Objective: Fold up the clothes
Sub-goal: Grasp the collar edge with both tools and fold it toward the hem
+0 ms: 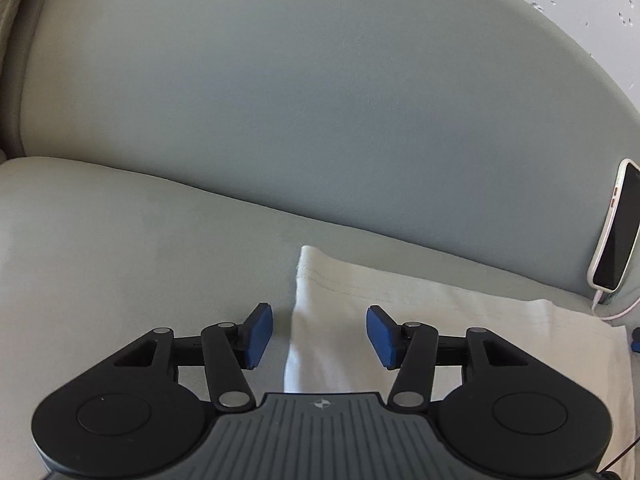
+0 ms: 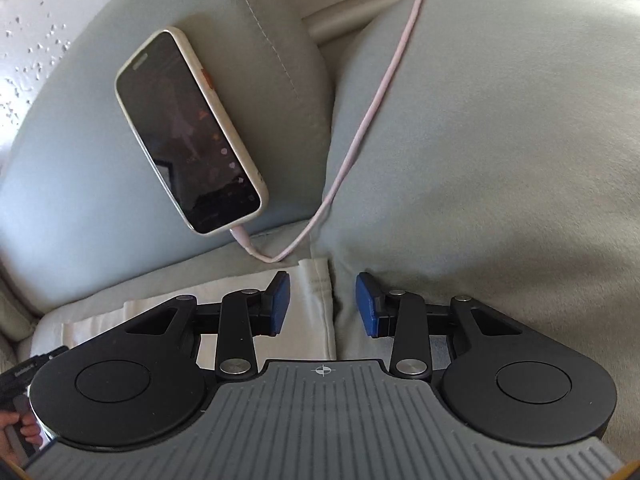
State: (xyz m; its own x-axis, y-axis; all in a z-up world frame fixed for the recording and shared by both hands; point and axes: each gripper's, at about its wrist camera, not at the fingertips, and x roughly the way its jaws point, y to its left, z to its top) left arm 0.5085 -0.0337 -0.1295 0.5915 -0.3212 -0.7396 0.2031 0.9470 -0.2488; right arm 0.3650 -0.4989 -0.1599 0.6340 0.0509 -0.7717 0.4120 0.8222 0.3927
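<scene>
Lying flat on sofa seat (image 1: 140, 240), white garment (image 1: 460, 320), its corners between both half-open jaws, nothing gripped

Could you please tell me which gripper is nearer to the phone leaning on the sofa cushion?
Right. The right gripper sits just below the phone, over the white garment's corner. From the left gripper, the phone lies far off to the right.
</scene>
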